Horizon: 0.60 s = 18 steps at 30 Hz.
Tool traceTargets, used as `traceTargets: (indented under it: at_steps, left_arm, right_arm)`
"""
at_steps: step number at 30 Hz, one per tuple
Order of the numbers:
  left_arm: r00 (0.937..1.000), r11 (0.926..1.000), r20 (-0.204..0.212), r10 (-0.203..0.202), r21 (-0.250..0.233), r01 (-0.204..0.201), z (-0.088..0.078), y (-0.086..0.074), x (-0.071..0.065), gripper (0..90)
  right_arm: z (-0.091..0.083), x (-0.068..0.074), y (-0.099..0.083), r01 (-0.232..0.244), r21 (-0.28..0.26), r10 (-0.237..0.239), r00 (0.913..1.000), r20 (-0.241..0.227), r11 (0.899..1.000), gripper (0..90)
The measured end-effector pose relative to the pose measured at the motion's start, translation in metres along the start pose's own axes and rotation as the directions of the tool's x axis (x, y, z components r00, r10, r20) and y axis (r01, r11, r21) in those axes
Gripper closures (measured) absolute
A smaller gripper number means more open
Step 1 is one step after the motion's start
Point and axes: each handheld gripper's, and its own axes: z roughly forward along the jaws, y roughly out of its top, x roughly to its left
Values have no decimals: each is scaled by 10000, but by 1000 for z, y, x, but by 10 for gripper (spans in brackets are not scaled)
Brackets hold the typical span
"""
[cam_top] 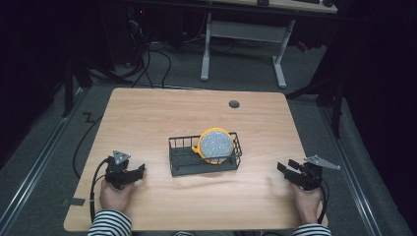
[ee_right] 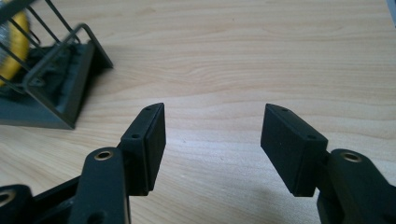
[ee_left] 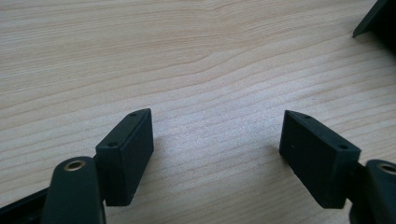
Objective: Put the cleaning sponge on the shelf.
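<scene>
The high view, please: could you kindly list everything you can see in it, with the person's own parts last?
Table: one, light wood, centre of the view.
Wire basket: one, black, middle of the table.
Round dish: one, yellow rim with grey speckled face, leaning in the basket's right half.
Hole: one, dark, far side of the tabletop.
Desk frame: one, white, on the floor beyond.
Left tongs: black, open, on the table's near left.
Right tongs: black, open, near right.
Sleeves: two, striped, bottom edge.
</scene>
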Motion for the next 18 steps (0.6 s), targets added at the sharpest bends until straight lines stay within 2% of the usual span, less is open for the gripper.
traceTargets:
  at_steps: [3,7,9,10,13,18]
  left_arm:
    - [10000,10000,-1,0,-1,0,0,0,0,267]
    - [10000,10000,-7,2,5,-2,0,0,0,267]
    - [10000,10000,-9,3,4,-3,0,0,0,267]
    - [10000,10000,-10,1,8,-1,0,0,0,267]
    - [10000,10000,-11,3,5,-3,0,0,0,266]
    - [10000,10000,-12,3,7,-3,0,0,0,267]
  right_arm:
    - [5,2,-1,56,85,-56,10000,71,9999,398]
    - [20,15,-5,587,632,-597,9981,133,9963,395]
    - [22,17,-6,566,657,-576,9983,126,9962,394]
    - [27,20,-6,748,769,-765,9969,188,9942,397]
    - [28,23,-6,736,510,-742,9972,100,9960,398]
    - [30,26,-5,817,771,-847,9957,363,9937,384]
